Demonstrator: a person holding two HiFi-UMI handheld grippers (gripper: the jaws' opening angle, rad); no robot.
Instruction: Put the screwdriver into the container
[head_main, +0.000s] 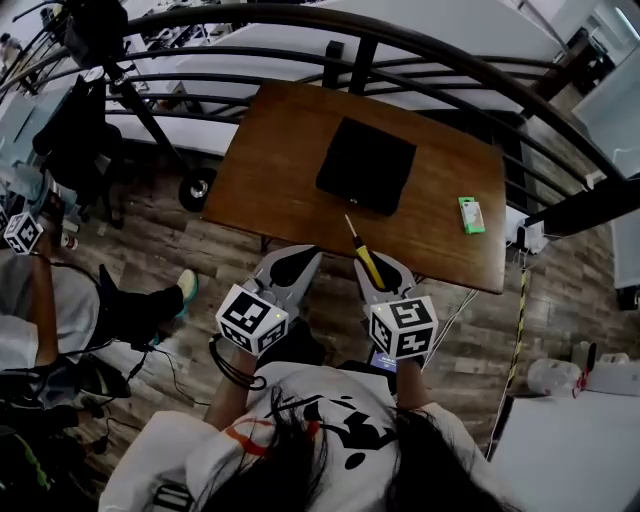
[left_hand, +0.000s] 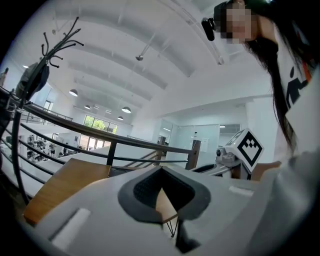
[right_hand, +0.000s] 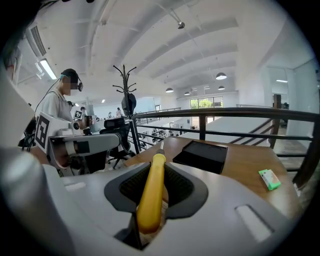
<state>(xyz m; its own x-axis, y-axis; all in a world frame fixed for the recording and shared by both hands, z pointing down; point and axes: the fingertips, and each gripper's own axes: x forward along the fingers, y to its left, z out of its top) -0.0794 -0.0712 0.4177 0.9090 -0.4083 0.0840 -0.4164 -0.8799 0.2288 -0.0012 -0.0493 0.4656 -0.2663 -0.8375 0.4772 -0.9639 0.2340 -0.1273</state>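
At the wooden table's (head_main: 270, 160) near edge, the left gripper (head_main: 300, 260) has its 2 jaws pressed together on nothing. Beside it, the right gripper (head_main: 383, 268) pinches the yellow-handled screwdriver (head_main: 366, 258), whose tip reaches over the table's edge. The black container (head_main: 366, 165) sits mid-table, and a small green box (head_main: 471, 214) lies near the table's right edge.
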